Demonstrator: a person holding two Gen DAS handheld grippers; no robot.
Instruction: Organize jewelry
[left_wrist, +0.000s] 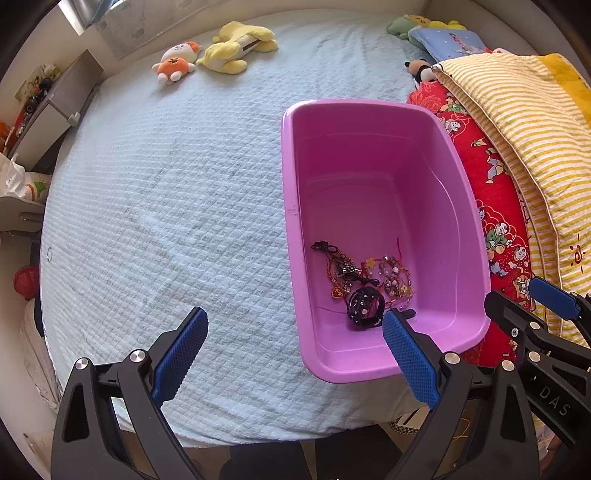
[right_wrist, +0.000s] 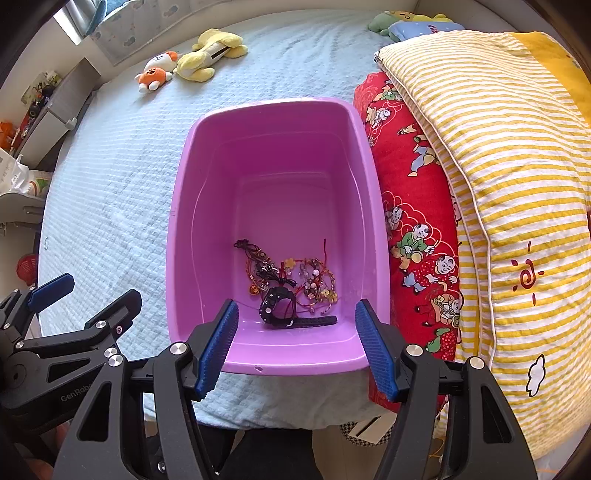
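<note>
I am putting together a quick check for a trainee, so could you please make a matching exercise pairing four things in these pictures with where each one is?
Things:
1. black watch
2. purple bin
3. orange and white soft toy
4. striped quilt

Places:
A. at the far end of the bed, beside a yellow soft toy
B. on the light blue bedspread
C. on top of the red printed quilt
D. in the bin, by the bracelets

Pairs: 1-D, 2-B, 3-A, 4-C
</note>
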